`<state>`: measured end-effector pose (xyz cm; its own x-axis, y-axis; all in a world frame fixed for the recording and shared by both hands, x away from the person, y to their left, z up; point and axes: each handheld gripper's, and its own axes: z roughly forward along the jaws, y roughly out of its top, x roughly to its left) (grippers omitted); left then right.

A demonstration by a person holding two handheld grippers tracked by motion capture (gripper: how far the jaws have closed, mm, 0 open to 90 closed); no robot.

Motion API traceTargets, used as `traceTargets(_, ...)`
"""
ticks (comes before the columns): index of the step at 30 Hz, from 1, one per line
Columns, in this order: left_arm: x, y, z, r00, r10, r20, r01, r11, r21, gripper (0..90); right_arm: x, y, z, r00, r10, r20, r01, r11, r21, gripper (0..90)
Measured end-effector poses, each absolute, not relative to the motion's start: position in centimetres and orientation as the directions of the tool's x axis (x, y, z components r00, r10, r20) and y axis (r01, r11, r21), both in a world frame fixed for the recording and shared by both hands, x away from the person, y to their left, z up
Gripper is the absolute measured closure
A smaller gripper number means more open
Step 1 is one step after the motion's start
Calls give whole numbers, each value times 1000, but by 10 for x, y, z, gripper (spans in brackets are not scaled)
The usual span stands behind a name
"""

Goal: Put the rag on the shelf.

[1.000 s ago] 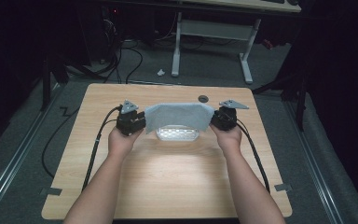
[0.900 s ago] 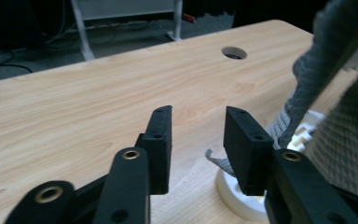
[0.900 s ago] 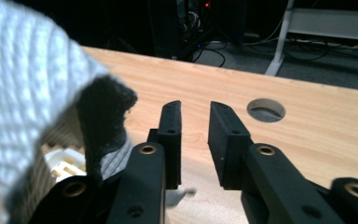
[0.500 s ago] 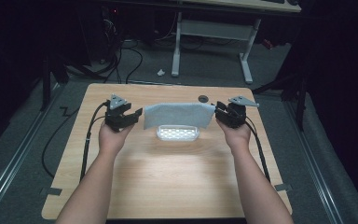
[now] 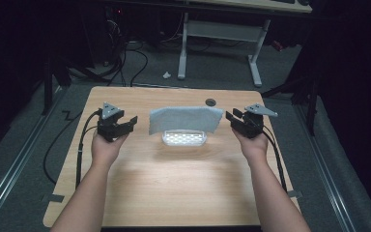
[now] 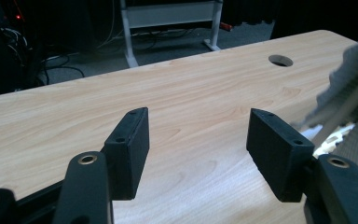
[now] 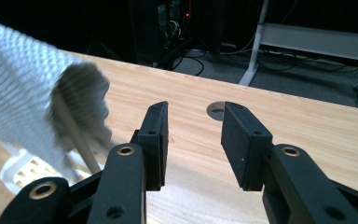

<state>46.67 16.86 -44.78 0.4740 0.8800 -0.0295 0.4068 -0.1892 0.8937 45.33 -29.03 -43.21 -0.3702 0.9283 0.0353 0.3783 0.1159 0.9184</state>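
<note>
A grey knitted cloth (image 5: pixel 185 119) hangs over a small white perforated rack (image 5: pixel 184 138) at the middle of the wooden table (image 5: pixel 174 183). My left gripper (image 5: pixel 131 122) is held to the left of the cloth, apart from it, with its jaws open and nothing between them. My right gripper (image 5: pixel 231 118) is held to the right of the cloth, also apart from it and open. In the left gripper view the cloth (image 6: pixel 349 84) and rack edge (image 6: pixel 331 140) lie at the right. In the right gripper view the cloth (image 7: pixel 23 88) drapes at the left over a thin rod (image 7: pixel 74 135).
A round cable hole (image 5: pixel 210 102) sits in the table behind the cloth. Black cables (image 5: pixel 79 145) trail from both grippers off the table's sides. A white desk frame (image 5: pixel 222 34) and cables stand on the floor beyond the table.
Both grippers have let go of the cloth and moved outward, away from its ends. The cloth stays draped over the rack.
</note>
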Motion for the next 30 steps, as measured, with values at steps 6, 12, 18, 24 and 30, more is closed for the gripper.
traceTargets(6,449,181,-455,478,877,-49,395,-165,904,388,438,-295,-436,-379,925,35,372,117,921,577)
traceTargets(12,427,190,-459,491,869,-52,388,-165,907,375,416,-297,-435,-394,918,30,353,122,928,538)
traceTargets(18,396,193,-465,530,847,-52,373,-178,911,365,386,-290,-430,-416,909,-33,308,175,935,504)
traceTargets(24,362,194,-475,558,827,-60,379,-191,905,362,352,-279,-428,-452,888,-80,273,223,936,467)
traceTargets(30,330,186,-485,582,811,-63,403,-220,888,355,320,-268,-439,-460,885,-77,307,240,921,421)
